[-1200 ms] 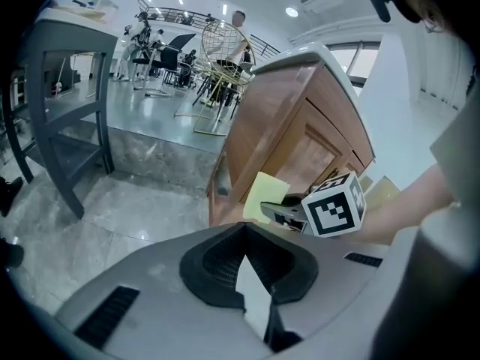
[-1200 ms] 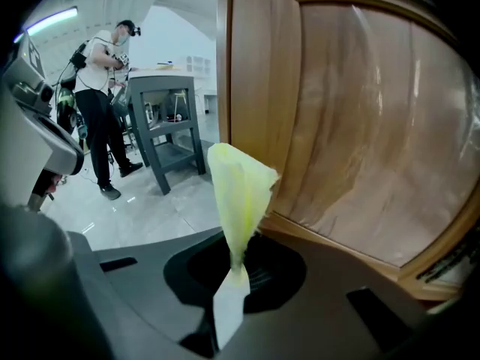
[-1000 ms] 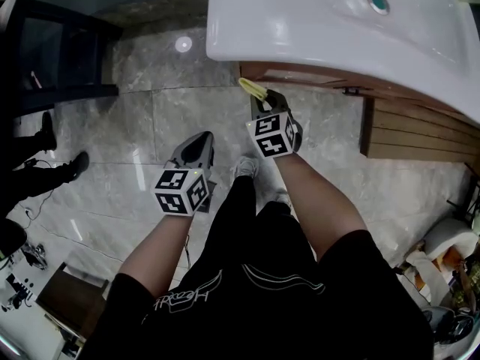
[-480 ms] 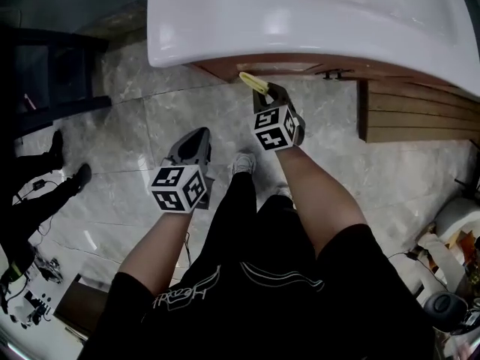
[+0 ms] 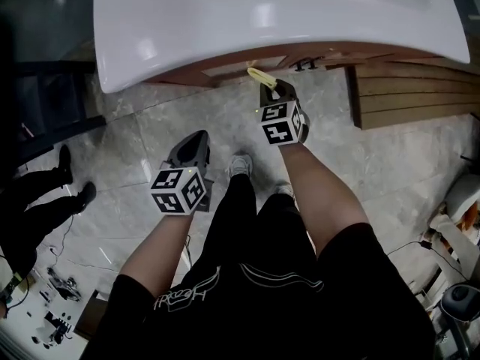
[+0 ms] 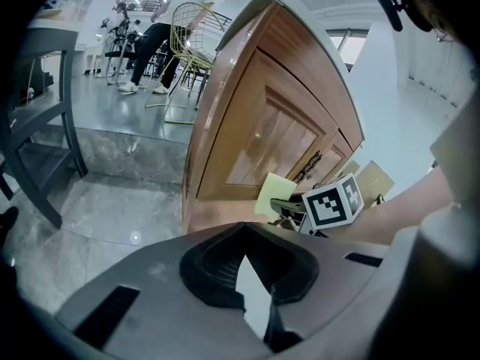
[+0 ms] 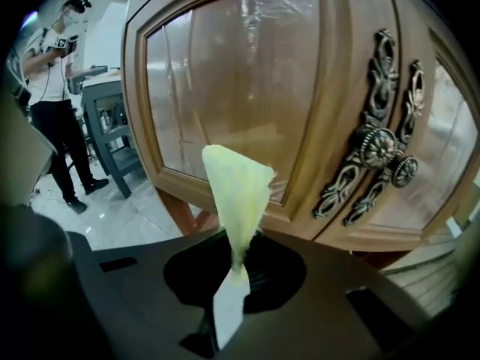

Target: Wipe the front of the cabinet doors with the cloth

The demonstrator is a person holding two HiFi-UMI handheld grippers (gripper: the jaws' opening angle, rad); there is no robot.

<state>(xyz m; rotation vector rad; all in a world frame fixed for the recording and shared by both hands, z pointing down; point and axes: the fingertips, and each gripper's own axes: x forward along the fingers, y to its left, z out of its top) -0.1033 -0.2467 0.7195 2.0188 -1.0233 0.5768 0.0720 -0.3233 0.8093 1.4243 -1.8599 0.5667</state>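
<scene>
My right gripper [image 5: 271,92] is shut on a pale yellow cloth [image 5: 257,76], held just in front of the wooden cabinet [image 5: 225,70] under the white basin. In the right gripper view the cloth [image 7: 234,193] stands up from the jaws [image 7: 238,265] as a pinched cone, its tip close to the left door's [image 7: 247,81] lower frame; whether it touches is unclear. Ornate metal handles [image 7: 379,148] sit to the right of it. My left gripper [image 5: 193,147] hangs lower and to the left, shut and empty [image 6: 251,276], looking at the cabinet's side [image 6: 262,141] and the cloth [image 6: 274,196].
The white basin [image 5: 262,13] overhangs the cabinet. A slatted wooden panel [image 5: 412,92] lies to the right and a dark stand [image 5: 45,96] to the left. A person [image 7: 56,88] stands at the left on the grey tiled floor [image 5: 150,133]. A wire chair [image 6: 191,36] stands farther off.
The head view has swung, so the basin sits farther left in frame. My right gripper with the cloth has edged up to the cabinet front. The left gripper has stayed in place.
</scene>
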